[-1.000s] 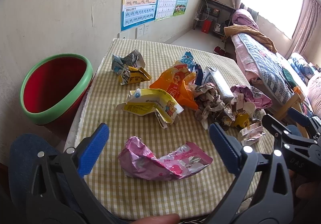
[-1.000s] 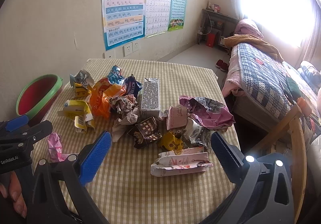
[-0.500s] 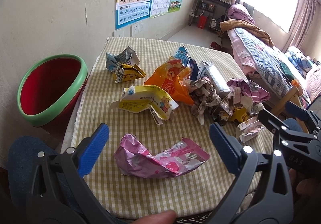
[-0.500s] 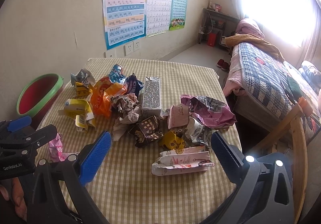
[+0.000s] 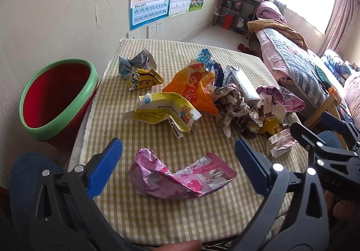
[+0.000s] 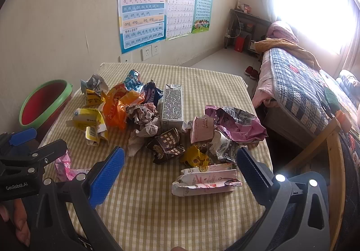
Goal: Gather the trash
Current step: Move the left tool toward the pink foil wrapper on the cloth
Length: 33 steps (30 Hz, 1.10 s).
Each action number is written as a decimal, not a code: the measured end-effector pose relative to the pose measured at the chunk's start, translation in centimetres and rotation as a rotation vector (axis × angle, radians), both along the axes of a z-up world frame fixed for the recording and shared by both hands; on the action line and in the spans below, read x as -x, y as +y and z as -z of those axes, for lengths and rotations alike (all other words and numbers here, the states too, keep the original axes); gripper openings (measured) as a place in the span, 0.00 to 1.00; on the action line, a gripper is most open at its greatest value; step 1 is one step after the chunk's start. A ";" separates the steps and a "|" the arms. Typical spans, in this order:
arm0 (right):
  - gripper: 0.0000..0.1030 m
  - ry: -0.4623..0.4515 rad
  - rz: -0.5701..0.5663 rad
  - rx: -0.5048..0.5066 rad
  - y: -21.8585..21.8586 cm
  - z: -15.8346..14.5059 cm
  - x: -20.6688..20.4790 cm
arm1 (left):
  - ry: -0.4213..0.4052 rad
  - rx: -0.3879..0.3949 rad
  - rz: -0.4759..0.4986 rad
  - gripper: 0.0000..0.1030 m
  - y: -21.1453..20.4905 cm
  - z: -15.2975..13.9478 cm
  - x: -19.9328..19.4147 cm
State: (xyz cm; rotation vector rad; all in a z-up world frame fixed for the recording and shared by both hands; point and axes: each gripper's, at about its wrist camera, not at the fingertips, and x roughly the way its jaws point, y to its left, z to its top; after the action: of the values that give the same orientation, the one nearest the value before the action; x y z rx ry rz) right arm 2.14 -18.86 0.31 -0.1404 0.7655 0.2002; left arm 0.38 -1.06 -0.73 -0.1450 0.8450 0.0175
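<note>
Checked tablecloth (image 5: 139, 212) ahead, litter everywhere; my left gripper (image 5: 177, 161) hangs jaws spread around the pink wrapper (image 5: 180, 178), my right gripper (image 6: 180, 166) gapes over the white carton (image 6: 205, 182).

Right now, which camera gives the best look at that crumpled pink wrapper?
The left wrist view: the pink wrapper lies whole and unobstructed between that gripper's open jaws. The right wrist view shows only a scrap of it at the table's left edge, partly hidden behind the left gripper.

Bare cloth (image 6: 157, 212) near edge; wrapper heap (image 6: 171, 129) crowds table middle.
</note>
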 end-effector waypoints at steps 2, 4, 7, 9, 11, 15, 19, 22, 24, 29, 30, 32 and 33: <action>0.93 0.001 0.000 -0.001 0.0 0.0 0.0 | 0.001 0.003 -0.001 0.95 0.0 0.1 -0.1; 0.93 0.000 0.000 0.000 0.0 0.0 0.0 | 0.001 0.005 -0.002 0.95 0.0 0.0 0.0; 0.93 0.000 0.001 -0.001 0.0 0.0 0.0 | 0.003 0.004 -0.002 0.95 0.0 0.1 -0.1; 0.93 0.000 0.002 -0.001 0.0 0.0 0.0 | 0.004 0.003 -0.003 0.95 0.0 0.1 -0.1; 0.93 0.000 0.003 -0.001 0.0 0.1 0.0 | 0.004 0.003 -0.003 0.95 0.1 0.2 -0.1; 0.93 0.000 0.004 -0.002 -0.1 0.1 0.0 | 0.004 0.004 -0.003 0.95 0.1 0.2 -0.1; 0.93 0.004 0.009 -0.008 -0.3 0.1 -0.1 | 0.004 0.003 -0.002 0.95 0.1 0.1 -0.1; 0.93 0.008 0.012 -0.013 -0.4 0.1 -0.1 | 0.004 0.005 -0.003 0.95 0.1 0.1 -0.1; 0.93 0.008 0.011 -0.012 -0.4 0.1 -0.1 | 0.005 0.013 -0.007 0.95 0.3 0.3 -0.2; 0.93 0.030 0.016 -0.038 -0.9 0.0 -0.5 | 0.026 0.050 -0.027 0.95 1.0 0.5 -0.3; 0.93 0.047 0.016 -0.048 -1.1 0.1 -0.7 | 0.033 0.056 -0.031 0.95 1.2 0.6 -0.4; 0.93 0.074 0.017 -0.069 -1.2 0.2 -1.2 | 0.047 0.072 -0.037 0.95 1.4 0.7 -0.6; 0.93 0.084 0.018 -0.078 -1.3 0.3 -1.4 | 0.055 0.080 -0.040 0.95 1.6 0.7 -0.6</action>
State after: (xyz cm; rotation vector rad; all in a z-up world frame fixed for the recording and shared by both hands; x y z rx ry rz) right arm 3.58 -20.19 0.03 -0.0515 0.8409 0.2200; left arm 1.01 0.51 -1.43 -0.2376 0.8976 0.0251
